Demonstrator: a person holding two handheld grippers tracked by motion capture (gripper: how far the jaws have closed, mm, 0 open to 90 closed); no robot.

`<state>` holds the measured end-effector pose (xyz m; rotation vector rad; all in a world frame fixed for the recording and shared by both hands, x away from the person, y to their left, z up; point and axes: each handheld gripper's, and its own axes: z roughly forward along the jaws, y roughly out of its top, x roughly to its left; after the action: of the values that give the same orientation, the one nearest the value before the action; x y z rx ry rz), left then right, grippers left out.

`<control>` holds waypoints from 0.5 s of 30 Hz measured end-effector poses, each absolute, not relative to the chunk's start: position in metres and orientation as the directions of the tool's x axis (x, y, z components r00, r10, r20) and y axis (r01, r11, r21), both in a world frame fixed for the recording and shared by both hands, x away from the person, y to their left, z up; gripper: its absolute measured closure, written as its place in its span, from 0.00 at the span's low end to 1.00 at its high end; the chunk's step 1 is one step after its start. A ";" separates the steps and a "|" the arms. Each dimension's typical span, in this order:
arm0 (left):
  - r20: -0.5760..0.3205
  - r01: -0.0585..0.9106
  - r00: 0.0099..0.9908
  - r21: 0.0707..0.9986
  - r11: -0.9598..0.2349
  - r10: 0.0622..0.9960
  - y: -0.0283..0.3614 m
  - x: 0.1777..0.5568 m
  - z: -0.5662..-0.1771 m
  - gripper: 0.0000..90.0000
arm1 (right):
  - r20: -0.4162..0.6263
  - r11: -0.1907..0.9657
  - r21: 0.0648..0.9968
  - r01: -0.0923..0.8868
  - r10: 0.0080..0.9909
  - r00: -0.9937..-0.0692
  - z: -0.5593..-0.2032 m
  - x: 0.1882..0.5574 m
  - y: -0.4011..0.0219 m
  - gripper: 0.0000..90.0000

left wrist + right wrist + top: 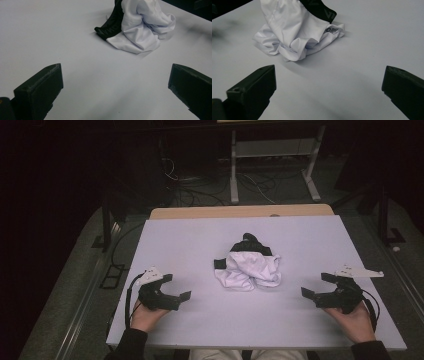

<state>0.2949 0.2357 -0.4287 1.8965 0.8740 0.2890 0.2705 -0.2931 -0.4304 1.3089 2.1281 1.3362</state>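
the top of the crumpled garment [140,27] is running off the upper edge in the left gripper view, and likewise in the right gripper view. lettering on its black waistband [322,11] is showing too partially to read. the room beyond the table [190,240] is lying too dark to make out.

A black two-jaw gripper is carried in each hand. On the left gripper [179,288] a pale grey three-cornered plate is mounted on top, and a thin black cable is seen looping from its rear beside the wrist. The right gripper [314,285] is built the same way, with its own grey plate and a black cable curving behind the hand. The jaws are made as blocky, angular black pieces with flat inner faces and slightly rough edges; a small round hole is seen in one jaw in the right gripper view. Dark sleeves are worn on both forearms, and light trousers are seen at the table's near edge.
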 end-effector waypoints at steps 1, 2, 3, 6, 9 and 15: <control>-0.170 0.446 0.712 0.859 -0.252 0.682 0.236 0.295 -0.429 0.00 | 0.198 0.149 0.832 0.534 0.821 -0.536 -0.430 0.270 -0.293 0.00; -0.170 0.446 0.712 0.858 -0.252 0.681 0.236 0.295 -0.429 0.00 | 0.197 0.151 0.832 0.534 0.819 -0.539 -0.430 0.271 -0.293 0.00; -0.170 0.447 0.712 0.858 -0.253 0.681 0.236 0.295 -0.429 0.00 | 0.197 0.151 0.832 0.534 0.819 -0.539 -0.430 0.271 -0.293 0.00; -0.169 0.447 0.712 0.858 -0.254 0.681 0.236 0.295 -0.429 0.00 | 0.196 0.151 0.834 0.531 0.818 -0.541 -0.430 0.270 -0.293 0.00; -0.169 0.448 0.712 0.857 -0.256 0.681 0.236 0.295 -0.429 0.00 | 0.196 0.152 0.834 0.530 0.817 -0.543 -0.430 0.271 -0.293 0.00; -0.168 0.447 0.712 0.857 -0.256 0.682 0.236 0.295 -0.429 0.00 | 0.198 0.155 0.832 0.532 0.814 -0.547 -0.429 0.271 -0.292 0.00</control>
<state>0.2953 0.2360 -0.4288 1.9006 0.8739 0.2896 0.2707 -0.2924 -0.4295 1.2970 2.1392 1.3421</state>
